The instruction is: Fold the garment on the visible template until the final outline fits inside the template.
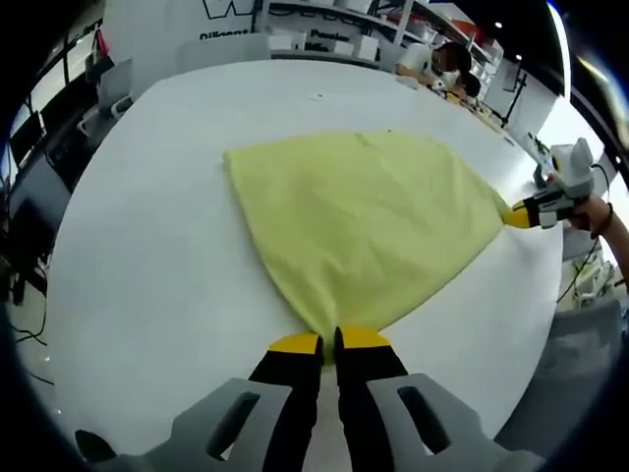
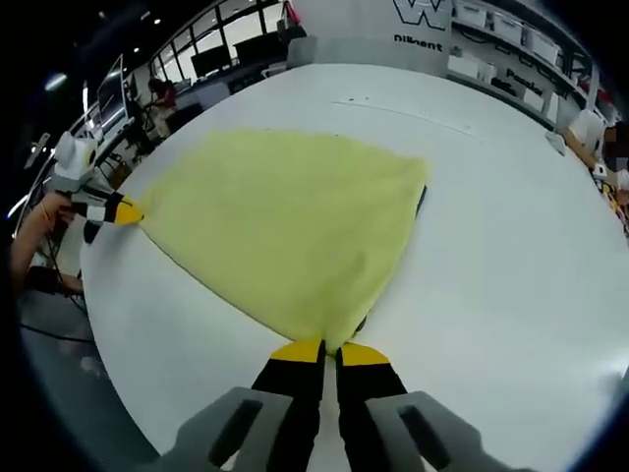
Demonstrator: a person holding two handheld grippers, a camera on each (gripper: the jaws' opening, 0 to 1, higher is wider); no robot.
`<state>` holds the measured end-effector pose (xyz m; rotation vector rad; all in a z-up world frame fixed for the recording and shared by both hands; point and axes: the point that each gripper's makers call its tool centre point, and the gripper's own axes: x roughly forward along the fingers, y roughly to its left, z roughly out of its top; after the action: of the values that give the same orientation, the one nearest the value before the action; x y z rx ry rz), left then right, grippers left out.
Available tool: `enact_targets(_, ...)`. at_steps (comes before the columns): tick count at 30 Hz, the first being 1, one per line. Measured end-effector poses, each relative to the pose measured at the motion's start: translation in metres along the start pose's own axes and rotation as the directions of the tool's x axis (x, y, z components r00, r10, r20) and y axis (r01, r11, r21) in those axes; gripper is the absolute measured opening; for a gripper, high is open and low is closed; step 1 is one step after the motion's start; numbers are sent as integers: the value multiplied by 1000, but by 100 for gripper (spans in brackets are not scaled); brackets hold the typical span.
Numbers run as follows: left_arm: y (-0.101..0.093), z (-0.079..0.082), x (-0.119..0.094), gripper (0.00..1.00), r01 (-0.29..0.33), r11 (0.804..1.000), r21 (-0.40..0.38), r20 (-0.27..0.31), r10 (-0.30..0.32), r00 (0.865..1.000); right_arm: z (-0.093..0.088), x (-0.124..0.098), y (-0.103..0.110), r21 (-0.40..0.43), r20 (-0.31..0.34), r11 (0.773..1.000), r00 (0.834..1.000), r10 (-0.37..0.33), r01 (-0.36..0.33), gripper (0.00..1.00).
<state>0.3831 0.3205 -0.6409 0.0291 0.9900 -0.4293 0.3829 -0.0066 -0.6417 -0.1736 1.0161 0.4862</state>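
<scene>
A pale yellow garment (image 1: 369,211) lies spread on the white table (image 1: 147,256), stretched between two corners. My left gripper (image 1: 328,342) is shut on its near corner in the left gripper view. The right gripper (image 1: 521,213) comes in at the right of that view, pinching the other corner. In the right gripper view my right gripper (image 2: 329,351) is shut on the garment (image 2: 290,221) at its near corner, and the left gripper (image 2: 126,211) holds the far left corner. A dark strip (image 2: 422,200) peeks out along the cloth's right edge.
The table edge (image 1: 536,334) drops off close to the right gripper. Shelves with boxes (image 1: 324,34) and a seated person (image 1: 437,59) are beyond the table. A person's hand (image 2: 39,231) holds the left gripper; desks and monitors (image 2: 226,54) stand behind.
</scene>
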Motion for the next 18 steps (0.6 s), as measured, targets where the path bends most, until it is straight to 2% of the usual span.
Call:
enact_targets(9, 1, -5, -5, 7, -10, 1000, 15, -17, 11, 1000, -12, -5, 7, 7, -10, 1000, 1000, 7, -7, 0)
enact_targets(18, -6, -12, -11, 7, -23, 999, 34, -9, 24, 1000, -20, -9, 12, 6, -14, 1000, 1000, -2, 2, 0)
